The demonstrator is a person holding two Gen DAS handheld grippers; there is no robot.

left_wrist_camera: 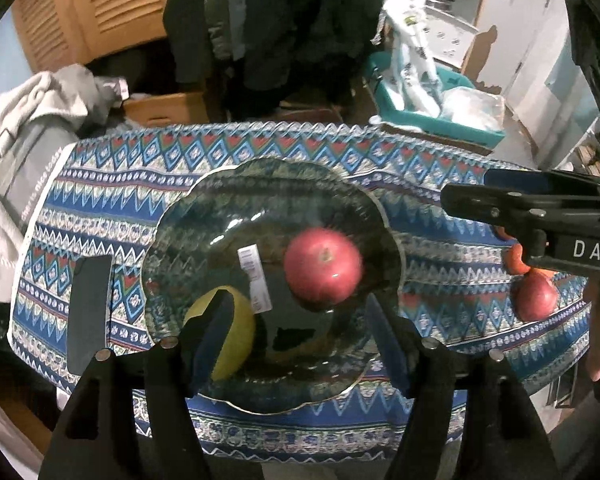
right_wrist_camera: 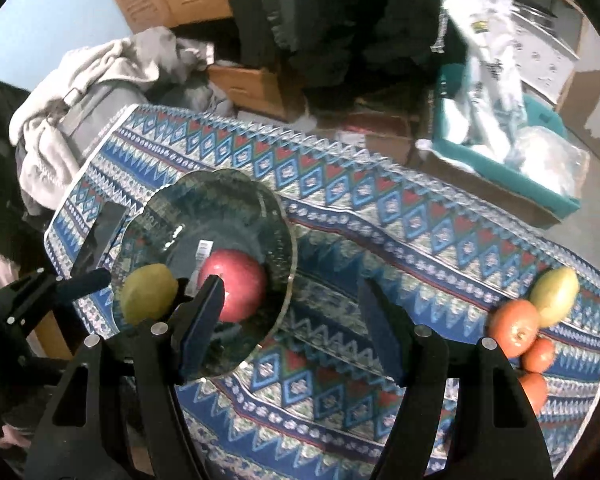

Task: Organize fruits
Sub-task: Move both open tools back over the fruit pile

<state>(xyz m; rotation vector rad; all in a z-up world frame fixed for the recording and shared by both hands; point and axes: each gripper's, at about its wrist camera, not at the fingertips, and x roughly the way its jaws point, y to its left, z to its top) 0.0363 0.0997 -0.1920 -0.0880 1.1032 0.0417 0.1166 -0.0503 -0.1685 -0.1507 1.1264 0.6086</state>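
A dark glass plate (left_wrist_camera: 260,192) with a wavy rim sits on the patterned cloth; it also shows in the right wrist view (right_wrist_camera: 220,196). On it lie a red apple (left_wrist_camera: 322,270) (right_wrist_camera: 236,288) and a yellow-green lemon (left_wrist_camera: 236,340) (right_wrist_camera: 150,292). My left gripper (left_wrist_camera: 300,332) is open over the plate's near side, empty. My right gripper (right_wrist_camera: 292,324) is open and empty, just right of the plate; it shows from the side in the left wrist view (left_wrist_camera: 500,196). Off the plate at the right lie another lemon (right_wrist_camera: 556,294), several oranges (right_wrist_camera: 516,326) and a red apple (left_wrist_camera: 536,296).
The patterned cloth (right_wrist_camera: 380,216) covers a small table. A black phone (left_wrist_camera: 88,312) lies left of the plate. Behind the table are a teal bin (left_wrist_camera: 440,120) with bags, cardboard boxes (left_wrist_camera: 168,108), grey clothes (left_wrist_camera: 32,120) and a wooden cabinet.
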